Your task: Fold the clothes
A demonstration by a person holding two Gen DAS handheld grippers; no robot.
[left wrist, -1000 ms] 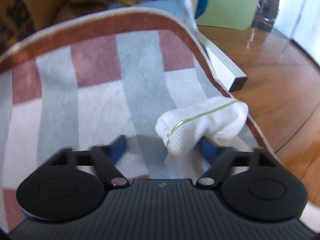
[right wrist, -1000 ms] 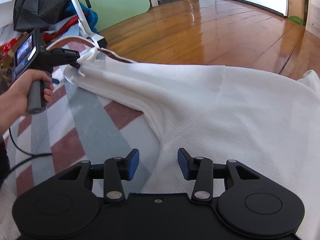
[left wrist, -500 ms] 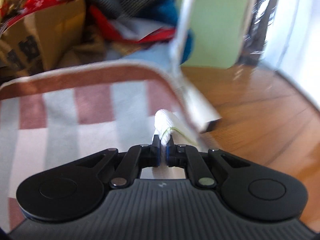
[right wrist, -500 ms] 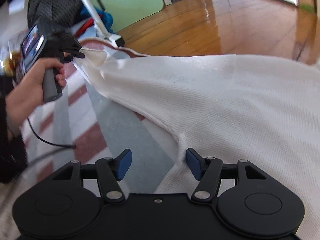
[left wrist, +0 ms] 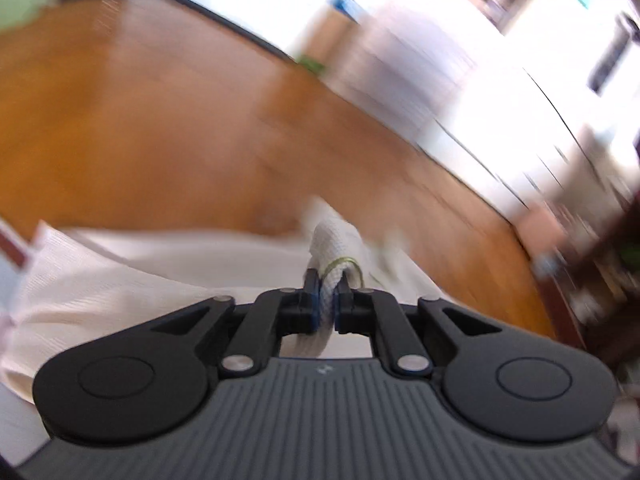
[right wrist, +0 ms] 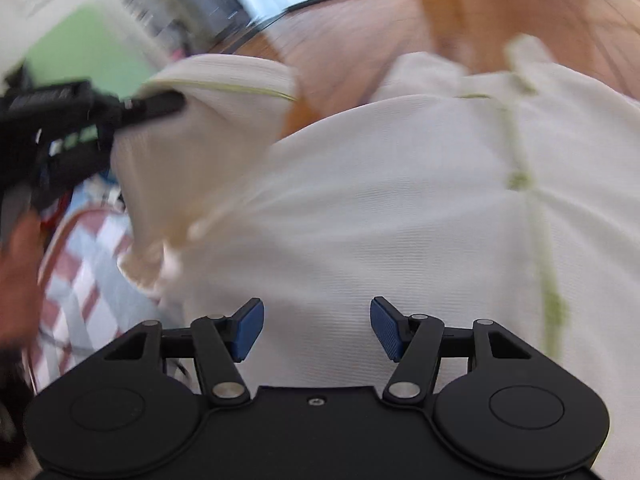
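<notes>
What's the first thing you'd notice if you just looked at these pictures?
A big white shirt fills the middle of the right view, lying partly over a checked blanket. The left gripper is pinching the sleeve and lifting it across the shirt, while the right gripper hangs open above it.

Motion blur smears the room behind the wooden floor [left wrist: 160, 128] – and the person's hand [right wrist: 18, 280], cut off at the frame edge.
</notes>
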